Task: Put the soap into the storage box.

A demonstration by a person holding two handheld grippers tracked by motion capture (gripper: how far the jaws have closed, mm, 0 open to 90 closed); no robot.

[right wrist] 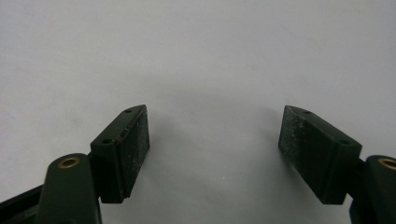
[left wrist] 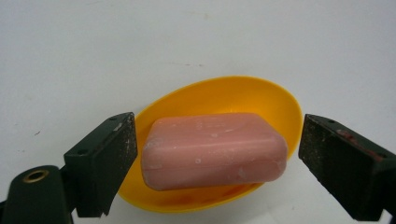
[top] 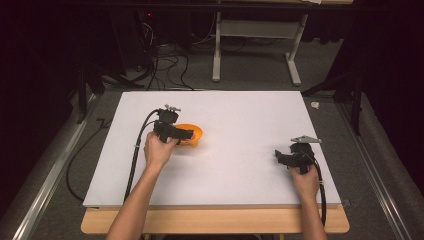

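**Pink soap sitting in the dish, left gripper spread around it**

Pink soap (left wrist: pixel 214 150) is lying flat in the orange dish (left wrist: pixel 261 95), long side across, and the dish sits on the white board (top: pixel 240 165) left of the middle, a bit nearer the far edge than the near one. The left gripper (top: pixel 187 134) is right over the dish's left side. In the left gripper view its jaws stand either side of the bar with a visible gap at each end, so nothing is being pinched. Pads aren't touching the soap.

My read: this is the step at the soap itself, either a just-finished drop into the dish or the line-up for a grab. Can't say which from this alone. Soap looks fully seated, not hanging over the rim.

The right gripper (top: pixel 282 157) is parked well apart, near the board's right edge, jaws wide with only bare board between them in its own view. It's holding nothing.

What the next move needs, as I see it:
- if it's a pickup, close evenly on the two short ends, low enough to catch the bar but clear of the dish rim
- if it's a release, lift straight off so a pad doesn't drag the soap or tip the dish
- soap looks slick, so a skewed squeeze could squirt it out
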